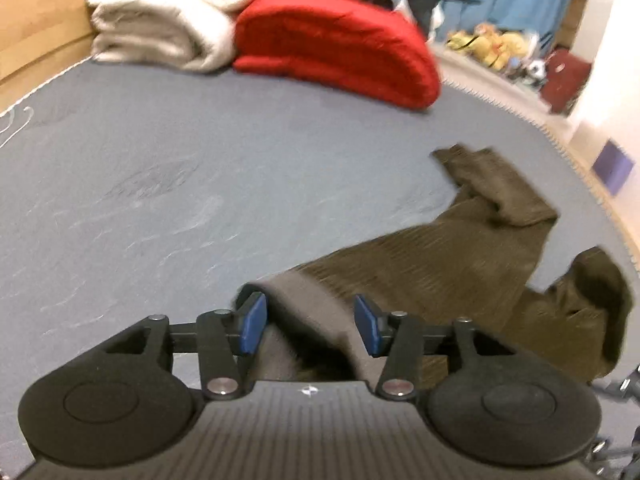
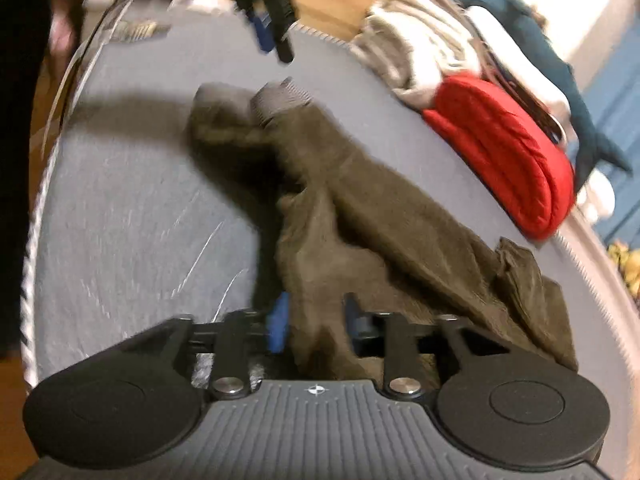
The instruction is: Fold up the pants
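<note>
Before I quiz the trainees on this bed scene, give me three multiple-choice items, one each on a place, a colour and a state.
1. Where does the red blanket lie?
A. beside the white blanket at the far end of the bed
B. on the floor
C. over the pants

2. What colour are the pants?
A. blue
B. olive brown
C. white

3. How do the pants lie?
A. neatly folded in a square
B. hanging from a hook
C. rumpled and unfolded on the grey sheet

Key: 1 A, the two stacks touch at the bed's far end; 2 B, both views show olive brown cloth; 3 C, the legs sprawl apart with creases.
</note>
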A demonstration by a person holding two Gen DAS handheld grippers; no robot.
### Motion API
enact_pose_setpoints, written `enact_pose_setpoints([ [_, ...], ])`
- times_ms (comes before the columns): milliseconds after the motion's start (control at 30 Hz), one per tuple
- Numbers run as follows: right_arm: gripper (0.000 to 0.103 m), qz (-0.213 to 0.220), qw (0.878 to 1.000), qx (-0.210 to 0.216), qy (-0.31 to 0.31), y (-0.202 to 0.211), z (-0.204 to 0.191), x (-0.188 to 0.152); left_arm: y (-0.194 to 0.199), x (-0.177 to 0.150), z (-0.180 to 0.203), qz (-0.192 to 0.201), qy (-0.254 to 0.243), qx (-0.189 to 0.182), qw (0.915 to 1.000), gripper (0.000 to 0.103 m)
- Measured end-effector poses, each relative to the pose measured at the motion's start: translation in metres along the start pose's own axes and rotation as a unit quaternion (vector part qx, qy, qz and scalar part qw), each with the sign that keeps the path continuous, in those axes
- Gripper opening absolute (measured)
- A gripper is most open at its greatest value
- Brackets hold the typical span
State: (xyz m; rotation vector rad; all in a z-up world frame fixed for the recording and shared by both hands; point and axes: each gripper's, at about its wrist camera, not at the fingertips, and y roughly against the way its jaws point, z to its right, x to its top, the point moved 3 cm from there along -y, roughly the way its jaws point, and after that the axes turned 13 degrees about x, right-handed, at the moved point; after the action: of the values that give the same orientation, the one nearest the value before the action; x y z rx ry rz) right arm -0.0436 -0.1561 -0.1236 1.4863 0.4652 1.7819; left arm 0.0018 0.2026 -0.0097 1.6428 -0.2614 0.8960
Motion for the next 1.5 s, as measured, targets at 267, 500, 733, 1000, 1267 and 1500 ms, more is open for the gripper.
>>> enact_pose_setpoints([
  [267, 0.054, 0.06, 0.956, -0.225, -0.179, 0.071, 0.13, -0.035, -0.008, -0.003, 0.074, 0.048, -0.083, 0.001, 0.9954, 0.054],
  [500, 0.042, -0.007, 0.902, -0.295, -0.317, 0.053, 0.198, -0.118, -0.031, -0.012, 0.103, 0.056, -0.11, 0.01, 0.9923, 0.054],
  [733, 0.012, 0.071, 0.88, -0.314, -0.35, 0.097, 0.196, -0.117, -0.042, -0.003, 0.102, 0.044, -0.084, 0.013, 0.9954, 0.054],
  [1000, 0.01, 0.095, 0.647, -0.514, -0.555, 0.234, 0.17, -0.226, -0.04, 0.001, 0.12, 0.041, -0.083, -0.016, 0.9956, 0.054],
  [1267, 0.013, 0.043, 0.534, -0.452, -0.713, 0.237, 0.138, -0.339, -0.041, -0.006, 0.144, 0.026, -0.097, -0.032, 0.9944, 0.054],
  [1500, 0.049, 0.112, 0.488, -0.421, -0.757, 0.25, 0.148, -0.382, -0.045, -0.011, 0.151, 0.023, -0.104, -0.023, 0.994, 0.054],
])
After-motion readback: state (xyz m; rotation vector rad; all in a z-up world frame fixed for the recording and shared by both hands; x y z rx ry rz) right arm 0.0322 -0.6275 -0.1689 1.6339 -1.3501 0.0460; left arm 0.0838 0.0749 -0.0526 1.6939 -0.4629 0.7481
